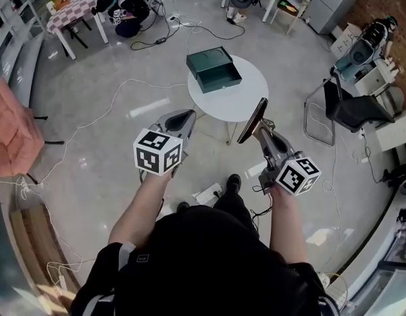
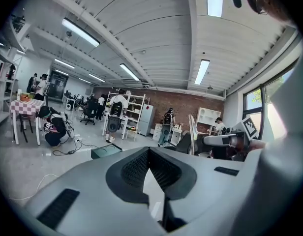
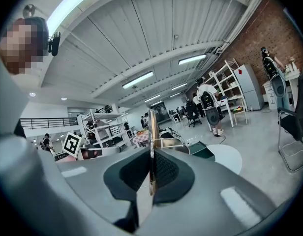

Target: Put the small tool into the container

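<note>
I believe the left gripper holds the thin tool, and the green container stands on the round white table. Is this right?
Not quite: the right gripper holds the thin tool, as the right gripper view shows. The left gripper is shut on nothing. The green container does stand on the round white table.

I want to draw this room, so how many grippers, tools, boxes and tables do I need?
Grippers: 2 (left gripper, jaws shut on nothing; right gripper, jaws pinching the tool)
Small tool: 1
Green container: 1
Round white table: 1
Total: 5
</note>
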{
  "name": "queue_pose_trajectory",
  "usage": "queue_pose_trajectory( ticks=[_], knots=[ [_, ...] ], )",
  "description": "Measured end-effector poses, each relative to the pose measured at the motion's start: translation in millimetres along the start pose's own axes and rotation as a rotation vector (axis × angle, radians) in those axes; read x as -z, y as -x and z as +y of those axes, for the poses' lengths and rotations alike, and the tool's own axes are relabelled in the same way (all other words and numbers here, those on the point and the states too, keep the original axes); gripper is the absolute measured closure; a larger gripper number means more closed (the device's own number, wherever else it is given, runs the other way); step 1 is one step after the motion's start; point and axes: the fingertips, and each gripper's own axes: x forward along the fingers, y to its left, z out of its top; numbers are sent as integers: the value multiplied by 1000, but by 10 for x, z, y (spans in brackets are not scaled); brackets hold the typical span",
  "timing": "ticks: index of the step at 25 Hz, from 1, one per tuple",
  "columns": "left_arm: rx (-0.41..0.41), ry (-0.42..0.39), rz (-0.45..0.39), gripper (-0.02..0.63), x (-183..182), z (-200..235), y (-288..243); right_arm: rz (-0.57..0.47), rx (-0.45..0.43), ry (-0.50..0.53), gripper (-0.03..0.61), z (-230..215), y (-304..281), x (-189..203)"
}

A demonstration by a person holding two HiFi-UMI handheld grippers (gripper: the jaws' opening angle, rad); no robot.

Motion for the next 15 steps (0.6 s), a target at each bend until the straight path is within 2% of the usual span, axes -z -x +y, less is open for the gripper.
queue_pose_trajectory(
  ticks=[7, 15],
  knots=[
    [-108, 24, 22, 607, -43, 257, -875, 62, -121, -35, 568, -826, -650, -53],
    [-223, 57, 22, 607, -438, 193, -1916, 143, -244, -35, 568, -1861, -994, -530]
  ],
)
